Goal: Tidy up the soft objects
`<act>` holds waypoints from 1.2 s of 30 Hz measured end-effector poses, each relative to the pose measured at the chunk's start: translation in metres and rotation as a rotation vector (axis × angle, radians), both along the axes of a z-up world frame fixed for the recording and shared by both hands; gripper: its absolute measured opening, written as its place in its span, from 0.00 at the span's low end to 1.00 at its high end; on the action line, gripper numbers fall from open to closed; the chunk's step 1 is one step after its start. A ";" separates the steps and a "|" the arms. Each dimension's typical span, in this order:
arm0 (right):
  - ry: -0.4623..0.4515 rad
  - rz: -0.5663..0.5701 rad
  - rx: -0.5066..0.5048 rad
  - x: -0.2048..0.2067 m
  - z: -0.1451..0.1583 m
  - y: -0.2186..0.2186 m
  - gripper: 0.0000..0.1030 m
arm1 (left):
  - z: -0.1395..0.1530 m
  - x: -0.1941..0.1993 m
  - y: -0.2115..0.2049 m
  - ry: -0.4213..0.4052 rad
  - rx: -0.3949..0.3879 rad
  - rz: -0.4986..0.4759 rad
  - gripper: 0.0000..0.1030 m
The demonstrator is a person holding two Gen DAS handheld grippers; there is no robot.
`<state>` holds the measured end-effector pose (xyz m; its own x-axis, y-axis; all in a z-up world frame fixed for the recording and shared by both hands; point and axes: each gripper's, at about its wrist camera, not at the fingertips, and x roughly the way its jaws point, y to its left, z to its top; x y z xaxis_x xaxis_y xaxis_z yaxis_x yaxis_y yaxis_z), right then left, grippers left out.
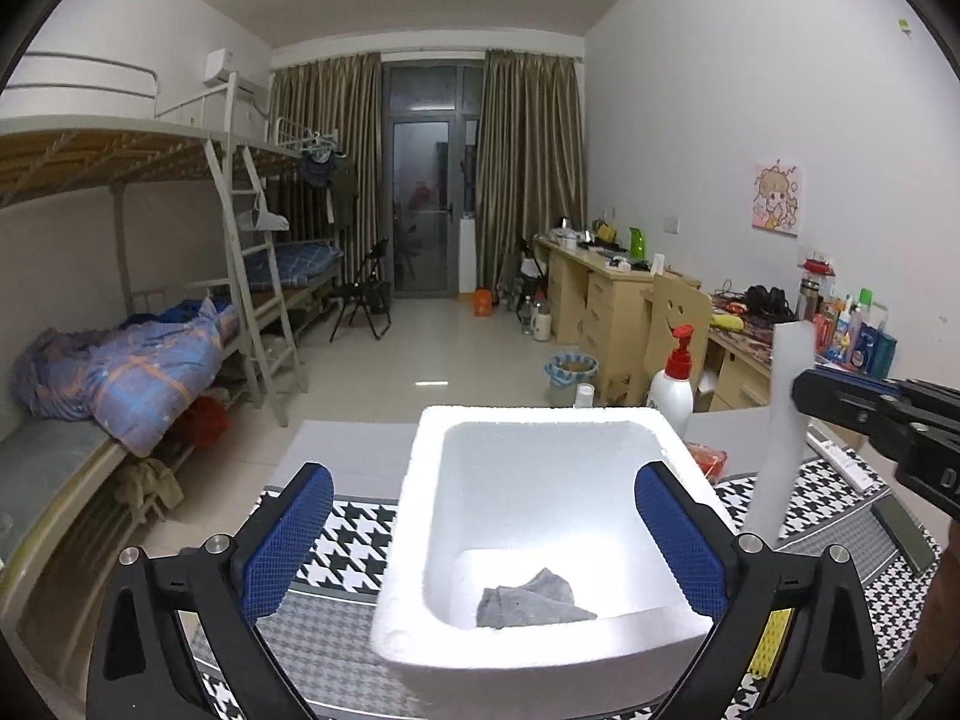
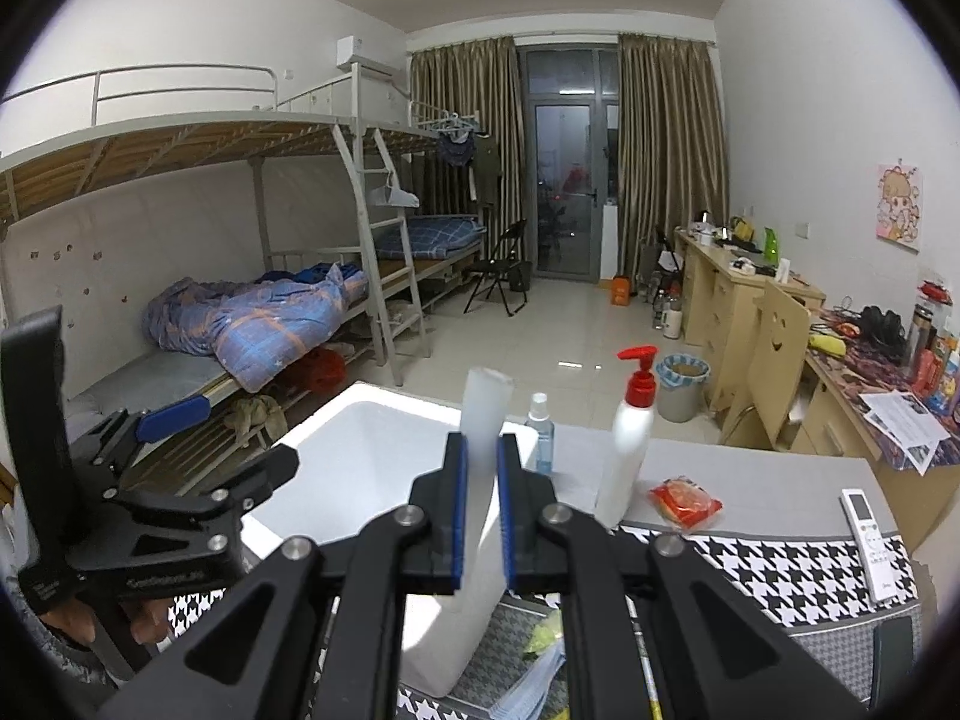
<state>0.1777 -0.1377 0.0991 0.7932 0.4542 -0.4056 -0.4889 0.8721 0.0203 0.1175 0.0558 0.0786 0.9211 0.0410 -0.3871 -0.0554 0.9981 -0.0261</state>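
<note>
A white foam box (image 1: 420,480) stands open on the houndstooth-covered table. A crumpled grey cloth (image 1: 528,600) lies on its floor at the near side. My left gripper (image 1: 483,480) is open wide above the box, its blue pads (image 1: 288,546) apart with nothing between them. My right gripper (image 2: 483,444) is shut on a white foam slab (image 2: 486,402) and holds it upright at the box's right edge. In the left wrist view that slab (image 1: 780,420) rises to the right of the box. A light blue cloth (image 2: 534,690) lies under the right gripper.
A white pump bottle with a red top (image 2: 630,444), a small spray bottle (image 2: 540,432) and a red packet (image 2: 684,501) stand behind the box. A white remote (image 2: 867,534) lies at the table's right. Bunk beds run along the left wall, desks along the right.
</note>
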 end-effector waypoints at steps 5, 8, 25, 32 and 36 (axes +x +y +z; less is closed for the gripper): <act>0.001 0.020 -0.006 0.004 0.000 0.012 0.12 | 0.000 -0.007 0.006 -0.016 0.000 0.016 0.98; 0.004 0.026 -0.008 0.007 0.000 0.018 0.12 | -0.001 -0.008 0.004 -0.021 0.026 0.016 0.98; 0.047 0.094 -0.036 0.017 -0.009 0.046 0.12 | -0.011 -0.014 0.020 -0.025 -0.002 0.056 0.98; 0.085 0.114 -0.062 0.025 -0.016 0.055 0.12 | -0.014 -0.014 0.022 -0.014 -0.003 0.060 0.98; 0.118 0.128 -0.076 0.029 -0.021 0.062 0.22 | -0.015 -0.016 0.023 -0.011 -0.002 0.059 0.98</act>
<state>0.2071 -0.0762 0.0780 0.6759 0.5126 -0.5295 -0.5940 0.8042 0.0203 0.1019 0.0786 0.0634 0.9214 0.0948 -0.3769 -0.1143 0.9930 -0.0296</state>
